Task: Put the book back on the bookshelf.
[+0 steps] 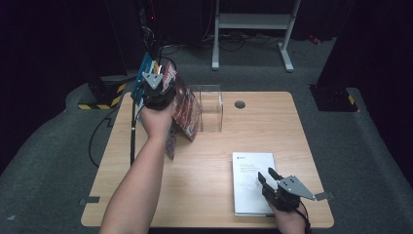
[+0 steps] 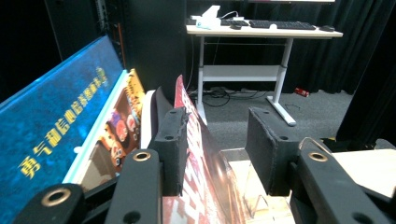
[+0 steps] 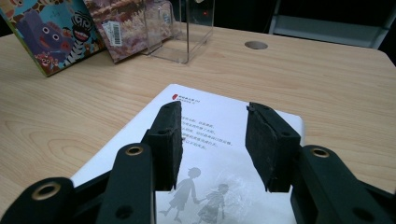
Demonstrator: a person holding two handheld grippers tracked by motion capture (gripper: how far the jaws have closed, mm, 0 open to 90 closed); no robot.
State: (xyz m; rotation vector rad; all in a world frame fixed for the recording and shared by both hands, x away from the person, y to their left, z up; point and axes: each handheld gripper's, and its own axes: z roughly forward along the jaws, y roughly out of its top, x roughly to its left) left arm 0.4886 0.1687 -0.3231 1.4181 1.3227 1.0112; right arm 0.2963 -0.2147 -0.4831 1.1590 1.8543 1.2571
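Observation:
Several books lean together at the table's far left, against a clear plastic box (image 1: 210, 107). Among them are a blue book (image 2: 56, 126) and a red-covered book (image 2: 201, 154). My left gripper (image 2: 217, 149) is held over their top edges, open. The red book's upper edge runs up between the jaws, close against the left pad (image 2: 173, 140) and apart from the right pad. A white book (image 1: 251, 170) lies flat at the front right. My right gripper (image 3: 212, 140) hovers low over it, open, with nothing between its pads.
The wooden table (image 1: 209, 161) has a round cable hole (image 1: 239, 104) near its far edge. Behind the clear box (image 3: 175, 28) stand a zebra-patterned book (image 3: 51, 32) and a book with a barcode (image 3: 123, 23). A desk with a keyboard (image 2: 261, 28) stands beyond the table.

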